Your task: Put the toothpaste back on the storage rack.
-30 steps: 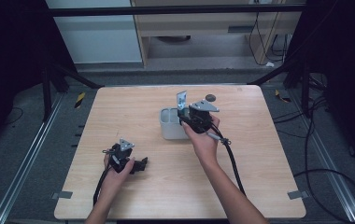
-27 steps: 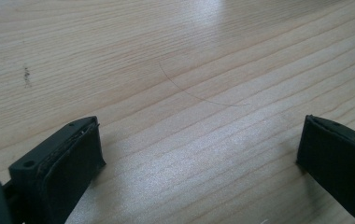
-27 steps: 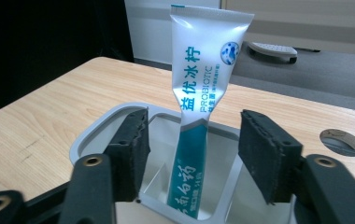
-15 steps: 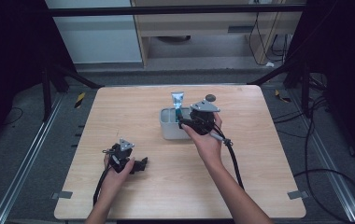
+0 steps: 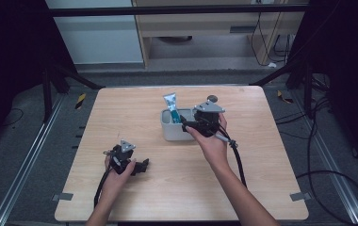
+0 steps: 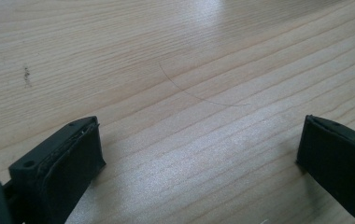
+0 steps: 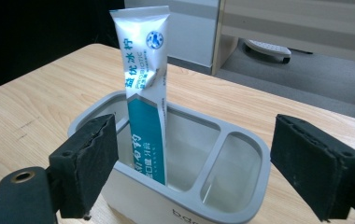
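Note:
A white and teal toothpaste tube point(image 5: 170, 100) point(image 7: 144, 88) stands upright in the larger compartment of a grey two-compartment holder point(image 5: 172, 133) point(image 7: 143, 200) at mid-table. My right gripper point(image 5: 187, 125) point(image 7: 194, 140) sits just on the near right side of the holder, open, its jaws wide apart and clear of the tube. My left gripper point(image 5: 141, 165) point(image 6: 199, 140) rests low over bare wood at the near left of the table, open with nothing between its jaws.
A small dark round object point(image 5: 211, 98) lies on the wooden table point(image 5: 262, 179) behind the right gripper. The holder's smaller compartment point(image 7: 227, 163) holds nothing. Black cables trail from both grippers toward the near edge.
The right gripper, which was up against the tube over the holder, has drawn back a little toward me. The tube now stands free in the holder. The left gripper stayed put.

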Motion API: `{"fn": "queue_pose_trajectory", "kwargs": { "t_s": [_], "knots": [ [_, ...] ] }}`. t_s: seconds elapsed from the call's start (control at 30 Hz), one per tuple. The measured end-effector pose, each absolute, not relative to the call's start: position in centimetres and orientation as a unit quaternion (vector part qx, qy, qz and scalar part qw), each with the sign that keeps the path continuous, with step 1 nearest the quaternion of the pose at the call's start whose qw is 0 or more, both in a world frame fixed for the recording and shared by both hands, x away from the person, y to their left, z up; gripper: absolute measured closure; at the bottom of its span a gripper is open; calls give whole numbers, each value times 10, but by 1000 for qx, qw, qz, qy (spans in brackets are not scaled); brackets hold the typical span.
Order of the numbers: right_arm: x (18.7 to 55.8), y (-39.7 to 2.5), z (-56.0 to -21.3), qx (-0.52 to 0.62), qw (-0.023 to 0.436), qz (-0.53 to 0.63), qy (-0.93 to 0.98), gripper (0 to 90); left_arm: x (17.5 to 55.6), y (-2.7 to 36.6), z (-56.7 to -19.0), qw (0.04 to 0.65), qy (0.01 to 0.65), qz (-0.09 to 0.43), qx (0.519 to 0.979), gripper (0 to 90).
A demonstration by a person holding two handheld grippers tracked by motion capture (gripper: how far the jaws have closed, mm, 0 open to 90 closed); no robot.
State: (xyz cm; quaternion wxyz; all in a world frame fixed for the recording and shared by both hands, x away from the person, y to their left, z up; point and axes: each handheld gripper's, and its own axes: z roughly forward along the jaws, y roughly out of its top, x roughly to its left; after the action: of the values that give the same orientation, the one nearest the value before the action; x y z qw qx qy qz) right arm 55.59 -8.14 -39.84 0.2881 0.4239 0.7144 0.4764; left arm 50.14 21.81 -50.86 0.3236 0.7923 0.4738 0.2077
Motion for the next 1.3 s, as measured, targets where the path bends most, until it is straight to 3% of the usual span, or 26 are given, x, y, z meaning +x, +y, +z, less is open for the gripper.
{"fn": "queue_pose_trajectory", "kwargs": {
  "t_s": [0.77, 1.3],
  "knots": [
    [548, -115, -393, 429, 291, 466, 718, 107, 501, 218, -509, 324, 474, 208, 792, 0],
    [542, -156, -410, 448, 297, 439, 720, 102, 501, 218, -509, 324, 474, 208, 792, 0]
  ]
}}
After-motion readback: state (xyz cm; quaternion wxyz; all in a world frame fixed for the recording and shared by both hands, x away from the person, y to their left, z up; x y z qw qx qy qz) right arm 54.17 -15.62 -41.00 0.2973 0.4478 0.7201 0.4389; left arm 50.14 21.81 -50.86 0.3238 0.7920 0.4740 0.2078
